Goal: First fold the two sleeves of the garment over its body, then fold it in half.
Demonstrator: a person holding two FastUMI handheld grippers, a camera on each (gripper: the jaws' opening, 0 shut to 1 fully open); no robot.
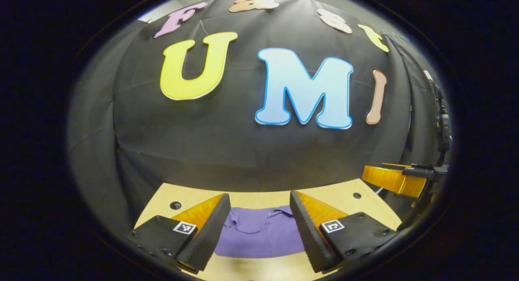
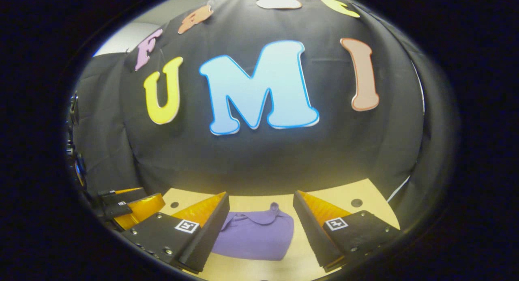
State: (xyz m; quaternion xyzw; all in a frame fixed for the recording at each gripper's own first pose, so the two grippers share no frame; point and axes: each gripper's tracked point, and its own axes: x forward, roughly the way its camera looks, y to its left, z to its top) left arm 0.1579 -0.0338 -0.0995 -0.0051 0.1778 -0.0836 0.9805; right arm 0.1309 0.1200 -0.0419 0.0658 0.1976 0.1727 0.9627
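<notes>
A purple polo shirt (image 1: 259, 234) lies bunched on the wooden table (image 1: 263, 198), at 6 o'clock between the wide-open, empty left gripper (image 1: 259, 228); the right gripper (image 2: 261, 226), equally spread and empty, frames the shirt's collar at 12 o'clock.

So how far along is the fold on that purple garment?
It looks finished or close to it: the purple garment lies on the wooden table as a compact bundle, no sleeves sticking out. Nothing is in hand; the left gripper and right gripper hover open above it. At most, a check of how tidy it is.
</notes>
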